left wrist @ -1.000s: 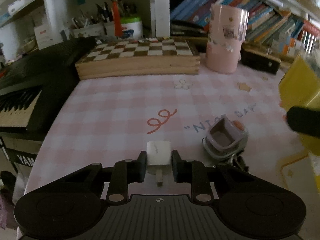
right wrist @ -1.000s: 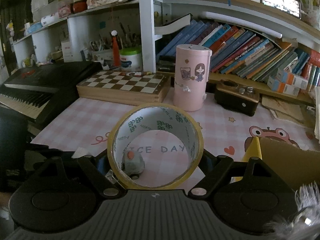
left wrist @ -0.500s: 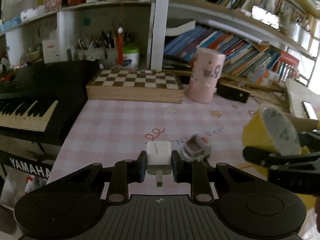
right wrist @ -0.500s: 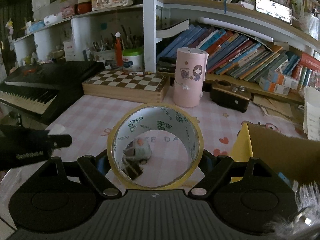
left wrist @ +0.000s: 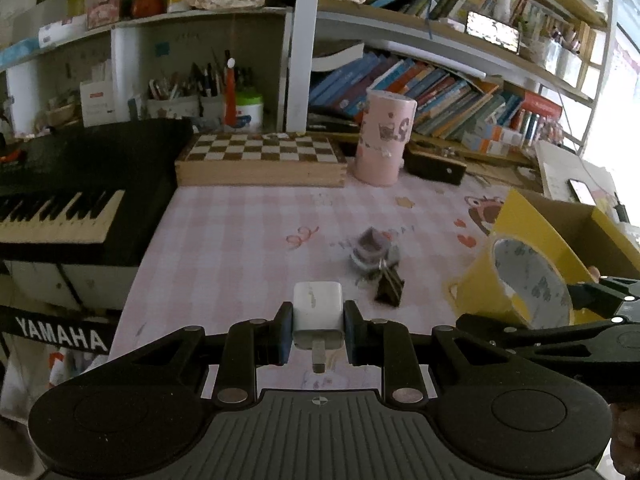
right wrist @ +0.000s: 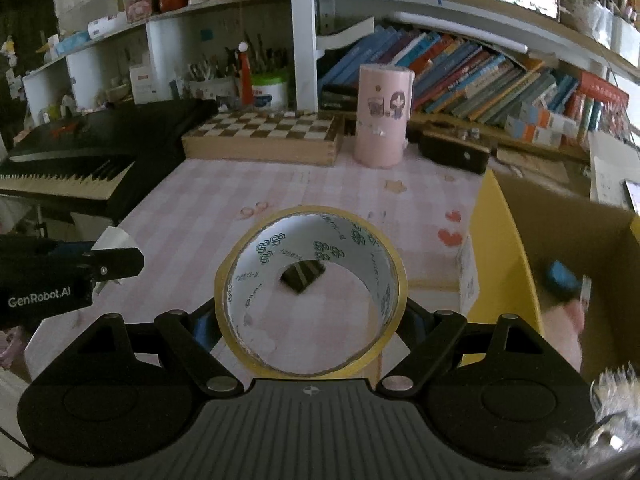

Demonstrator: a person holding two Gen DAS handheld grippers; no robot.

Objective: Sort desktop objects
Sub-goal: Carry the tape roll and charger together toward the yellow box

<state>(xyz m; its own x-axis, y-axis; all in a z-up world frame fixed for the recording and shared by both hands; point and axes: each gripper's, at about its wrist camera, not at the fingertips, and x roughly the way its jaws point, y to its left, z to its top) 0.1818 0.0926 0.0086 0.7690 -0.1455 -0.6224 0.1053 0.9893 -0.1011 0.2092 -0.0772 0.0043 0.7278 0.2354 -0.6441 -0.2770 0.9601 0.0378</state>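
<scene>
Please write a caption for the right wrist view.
Right gripper holds a tape roll beside the cardboard box.

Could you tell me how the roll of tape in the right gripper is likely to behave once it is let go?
The tape roll is a hollow ring clamped across its width by the right gripper, so it probably feels light and fairly stiff. Being round, it could roll away if released on its edge. Dropped into the cardboard box beside it, the walls would likely stop it.

On the table [left wrist: 224, 240], the chessboard box [left wrist: 260, 158] lies at the back. Left of it sits the keyboard [left wrist: 60, 208], right of it the cylinder [left wrist: 384, 138]; the keys [left wrist: 376, 264] lie before it, the cardboard box [right wrist: 568, 248] far right.
</scene>
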